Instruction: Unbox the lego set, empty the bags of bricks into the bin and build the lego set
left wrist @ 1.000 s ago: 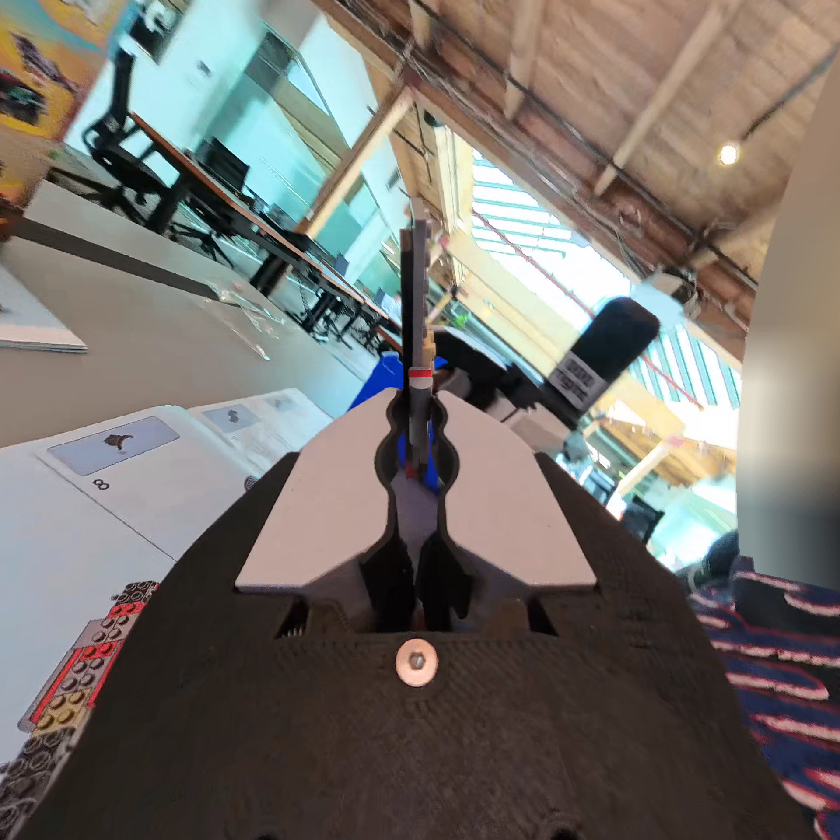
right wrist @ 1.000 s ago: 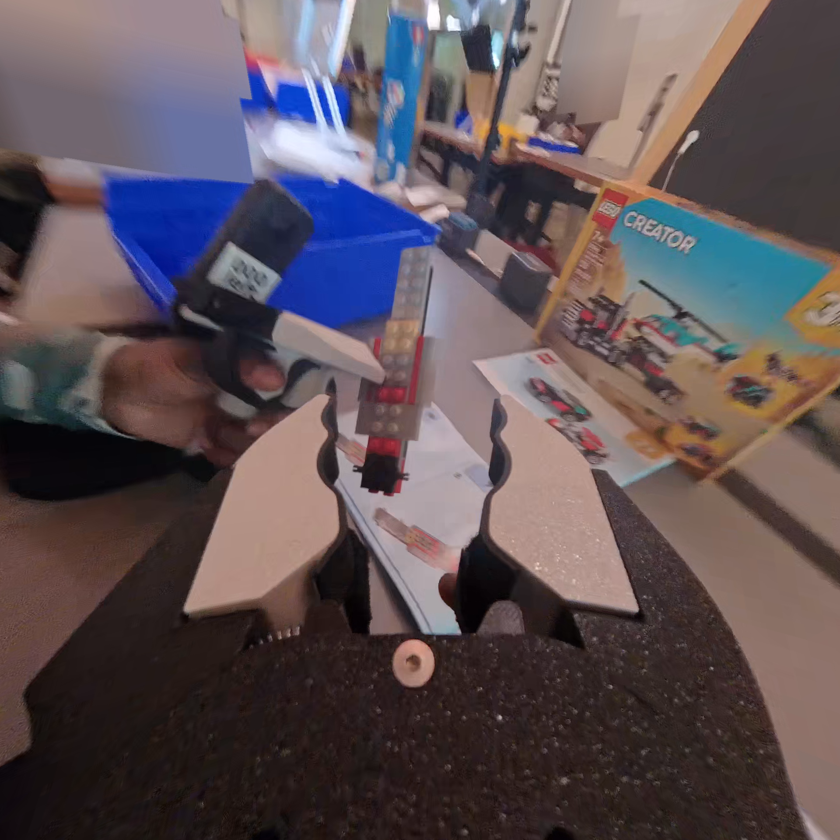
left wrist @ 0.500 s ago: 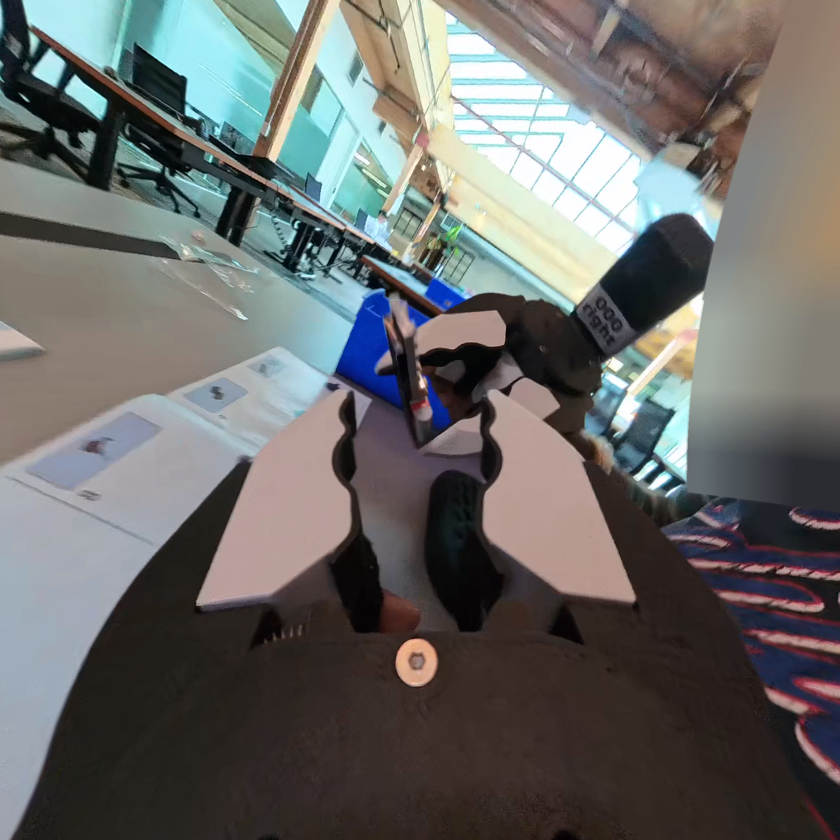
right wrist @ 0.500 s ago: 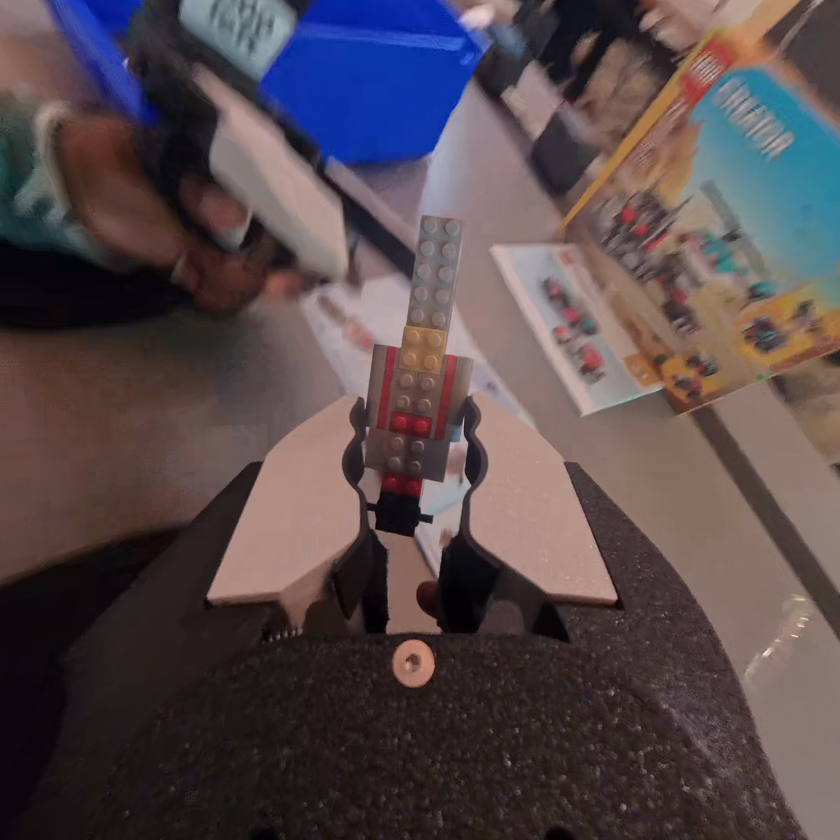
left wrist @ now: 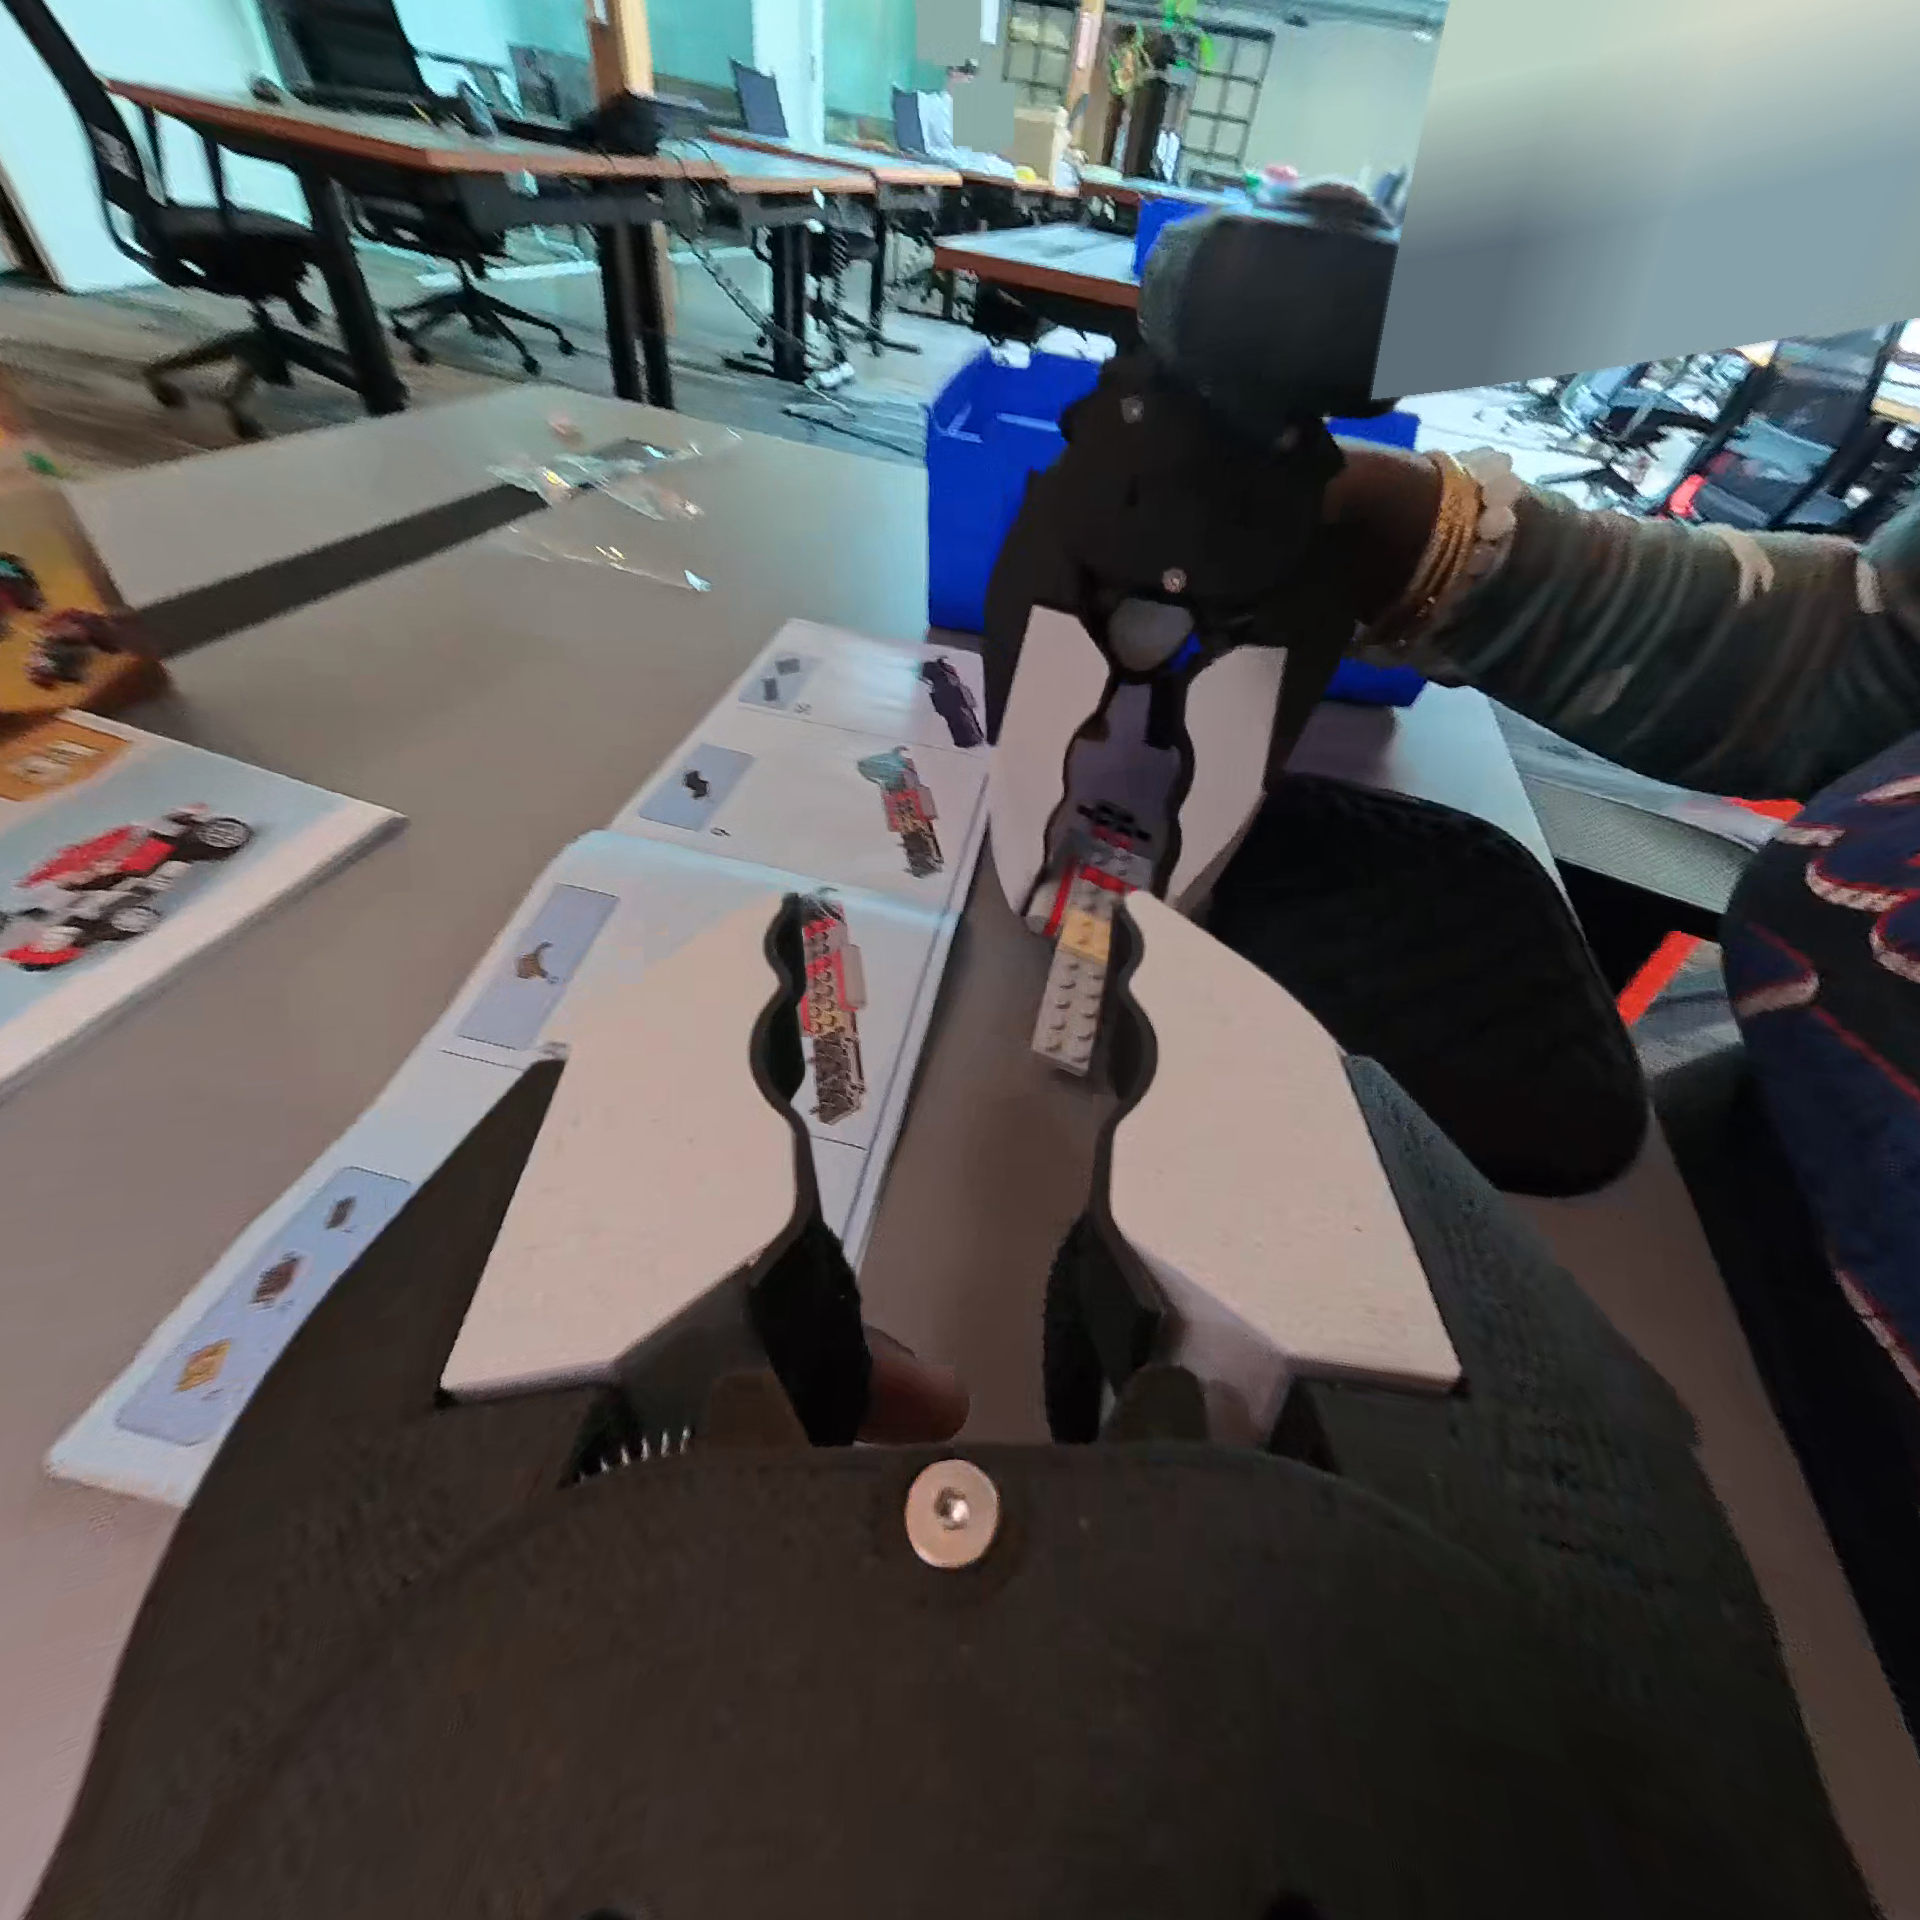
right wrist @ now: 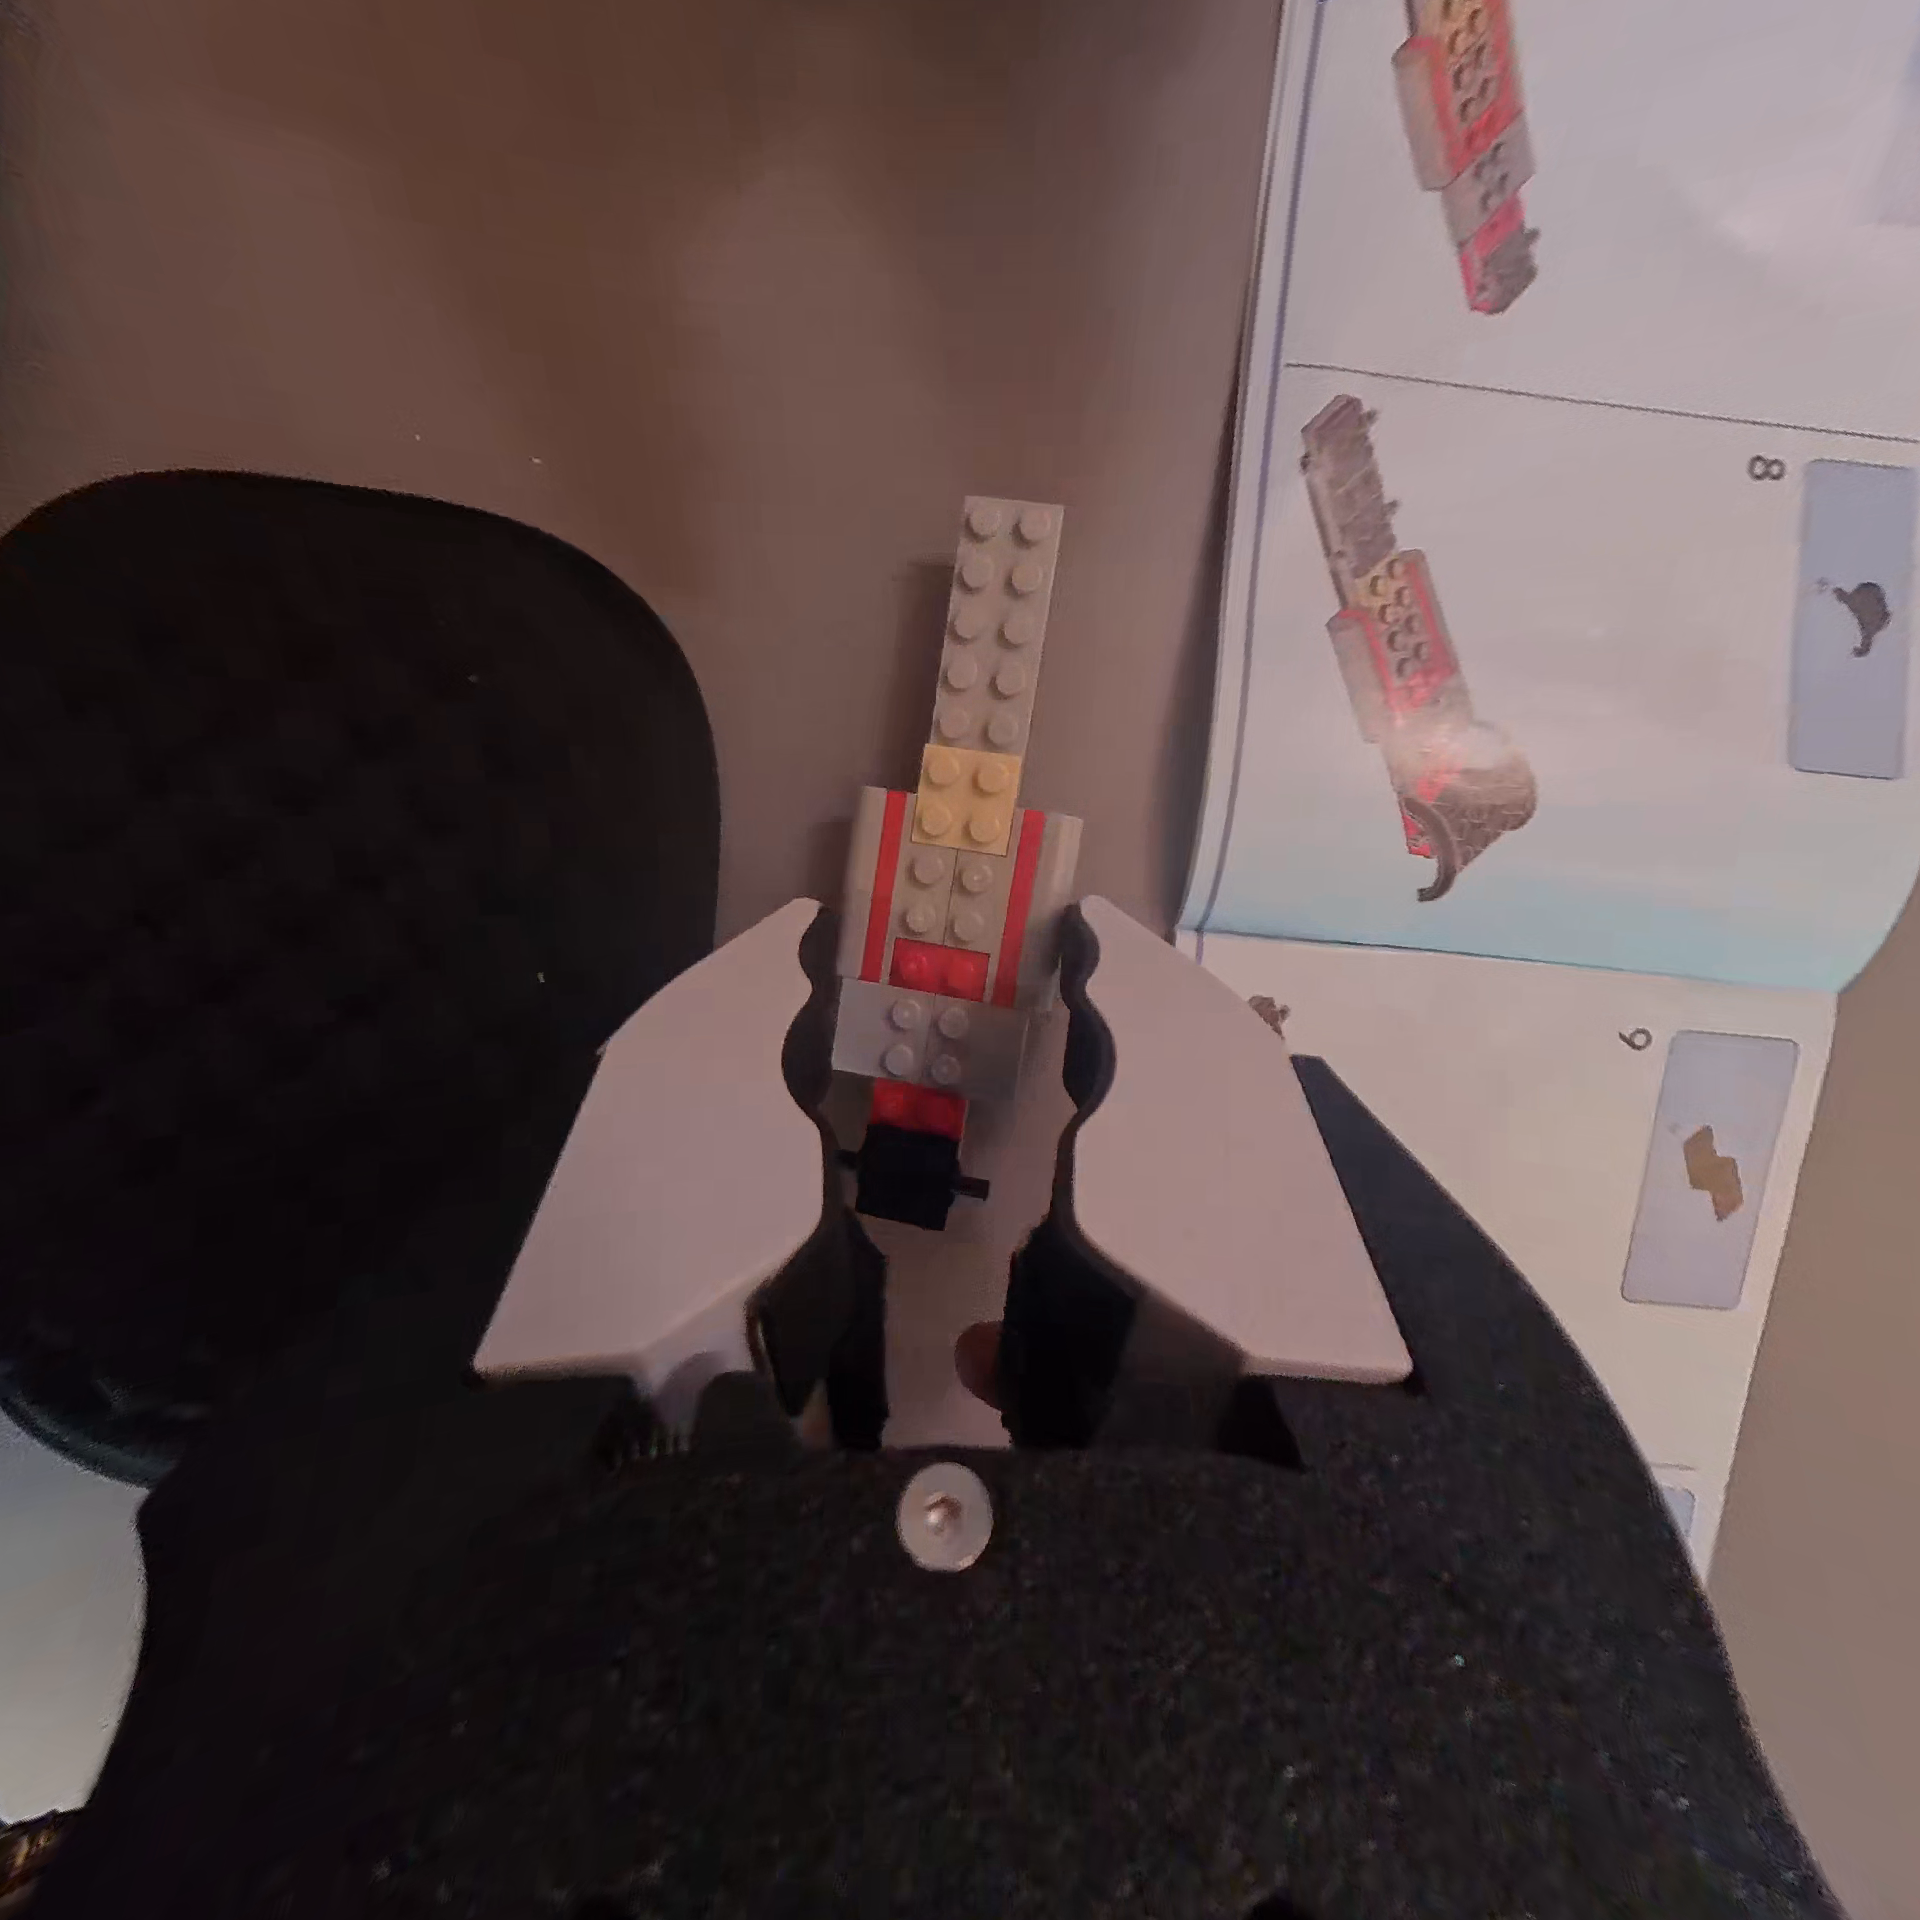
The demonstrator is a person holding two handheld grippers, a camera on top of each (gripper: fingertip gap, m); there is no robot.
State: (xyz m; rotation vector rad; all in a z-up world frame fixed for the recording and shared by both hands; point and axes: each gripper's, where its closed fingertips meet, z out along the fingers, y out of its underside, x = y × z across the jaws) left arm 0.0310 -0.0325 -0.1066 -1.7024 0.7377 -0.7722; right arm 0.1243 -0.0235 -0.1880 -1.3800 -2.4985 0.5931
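Grey table (left wrist: 436, 707), open instruction booklet (left wrist: 831, 790): right gripper (right wrist: 940, 925) clamps the half-built lego model (right wrist: 966, 883) just above it; left gripper (left wrist: 951, 925) gapes empty. Squeeze sideways and plates could pop apart.

Grey-brown table (left wrist: 436, 727) under my grippers, dark strip across its far part. Open instruction booklet (left wrist: 665, 1039) flat on it, straight ahead of my left one. Second booklet (left wrist: 135, 883) at left, near corner of yellow lego box (left wrist: 52, 634) at table's far left edge. Clear empty bags (left wrist: 603, 499) farther back, well apart from booklets. Blue bin (left wrist: 997, 488) at far side, probably on table; its base hidden.
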